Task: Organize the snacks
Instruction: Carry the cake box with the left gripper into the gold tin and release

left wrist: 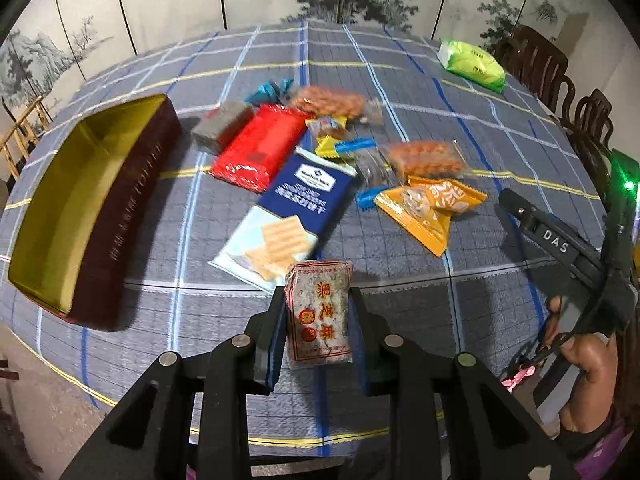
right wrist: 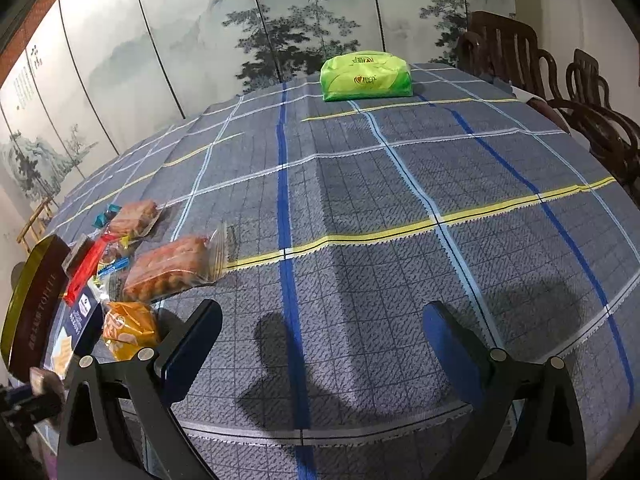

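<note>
My left gripper (left wrist: 318, 300) is shut on a grey sesame snack pack (left wrist: 319, 312) with red Chinese print, held above the table's near edge. A dark red box with a gold inside (left wrist: 80, 216) lies open to the left. The snack pile sits ahead: a blue cracker pack (left wrist: 288, 208), a red pack (left wrist: 256, 148), orange packs (left wrist: 430, 208) and clear bags of peanuts (left wrist: 428, 156). My right gripper (right wrist: 322, 336) is open and empty over bare cloth, right of the pile; it also shows in the left wrist view (left wrist: 508, 200).
A green tissue pack (right wrist: 366, 76) lies at the far side of the checked tablecloth (right wrist: 400, 200). Dark wooden chairs (right wrist: 560, 92) stand at the right. A painted folding screen (right wrist: 200, 40) stands behind the table.
</note>
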Demonstrator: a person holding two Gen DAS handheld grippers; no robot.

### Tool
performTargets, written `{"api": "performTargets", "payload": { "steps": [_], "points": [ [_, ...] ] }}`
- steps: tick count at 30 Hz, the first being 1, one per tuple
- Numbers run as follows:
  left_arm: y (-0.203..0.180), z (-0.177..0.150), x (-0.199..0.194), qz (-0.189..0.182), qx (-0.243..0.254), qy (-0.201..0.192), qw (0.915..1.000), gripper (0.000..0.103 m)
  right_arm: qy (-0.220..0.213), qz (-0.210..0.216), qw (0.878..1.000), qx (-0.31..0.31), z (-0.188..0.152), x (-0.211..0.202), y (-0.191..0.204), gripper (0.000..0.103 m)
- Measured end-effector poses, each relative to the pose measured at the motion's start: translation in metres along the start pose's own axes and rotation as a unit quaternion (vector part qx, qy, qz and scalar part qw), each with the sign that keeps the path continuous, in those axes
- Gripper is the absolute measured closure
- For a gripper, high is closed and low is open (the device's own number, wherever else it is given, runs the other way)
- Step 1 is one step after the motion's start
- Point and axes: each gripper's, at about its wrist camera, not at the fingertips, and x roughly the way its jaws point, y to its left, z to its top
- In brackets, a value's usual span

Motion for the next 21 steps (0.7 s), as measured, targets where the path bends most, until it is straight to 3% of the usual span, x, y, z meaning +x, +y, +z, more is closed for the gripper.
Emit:
{"api": "performTargets", "payload": {
  "steps": [21],
  "points": [
    [0.025,0.006,-0.016,0.018,0.001,-0.053,0.9984,0.078,0.012,-0.028,0.999,-0.021,0.000,0.005,0.007,0.003]
  ]
}}
